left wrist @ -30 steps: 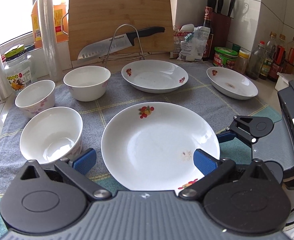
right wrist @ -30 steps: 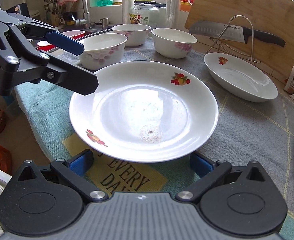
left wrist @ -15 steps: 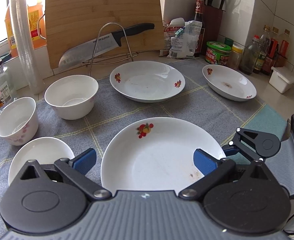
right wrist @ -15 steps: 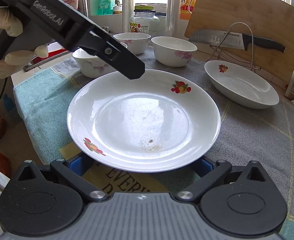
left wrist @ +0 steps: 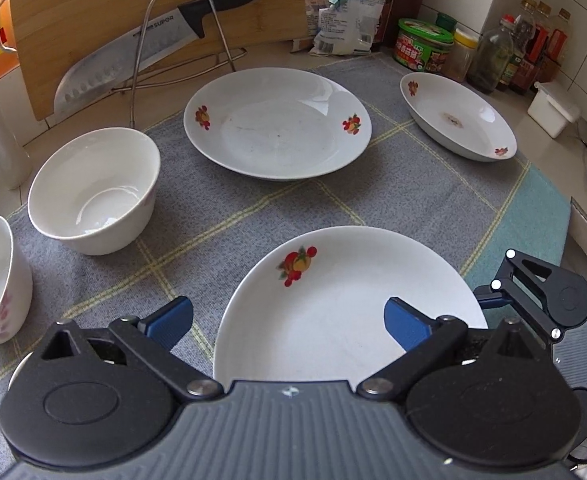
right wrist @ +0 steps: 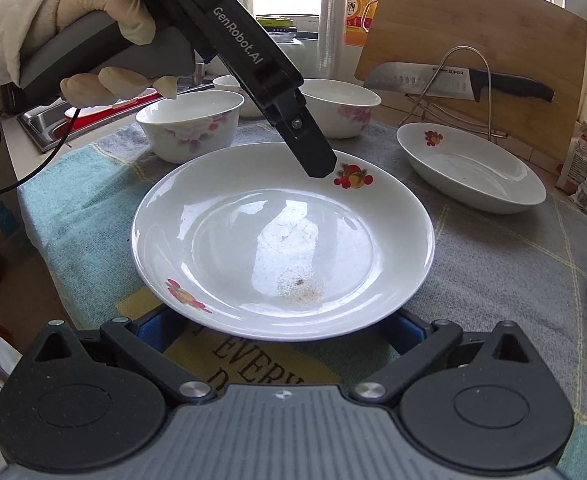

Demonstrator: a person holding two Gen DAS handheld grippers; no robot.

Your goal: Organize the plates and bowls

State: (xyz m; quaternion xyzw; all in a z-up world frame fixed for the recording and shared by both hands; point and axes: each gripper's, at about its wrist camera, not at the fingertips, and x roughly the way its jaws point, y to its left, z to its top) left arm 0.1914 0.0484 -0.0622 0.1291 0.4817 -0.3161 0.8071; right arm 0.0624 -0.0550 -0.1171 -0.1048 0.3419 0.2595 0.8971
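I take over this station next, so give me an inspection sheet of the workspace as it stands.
Surface: checked grey cloth over the counter.
Job's things: near plate with crumbs; two more plates, apart; three bowls, unstacked.
Clutter: knife on wire rack, cutting board, jars and bottles.
Grippers: left gripper open above near plate; right gripper open, fingers under its rim.
Cables: black cable below gloved hand.
Surroundings: sink, tiled wall.
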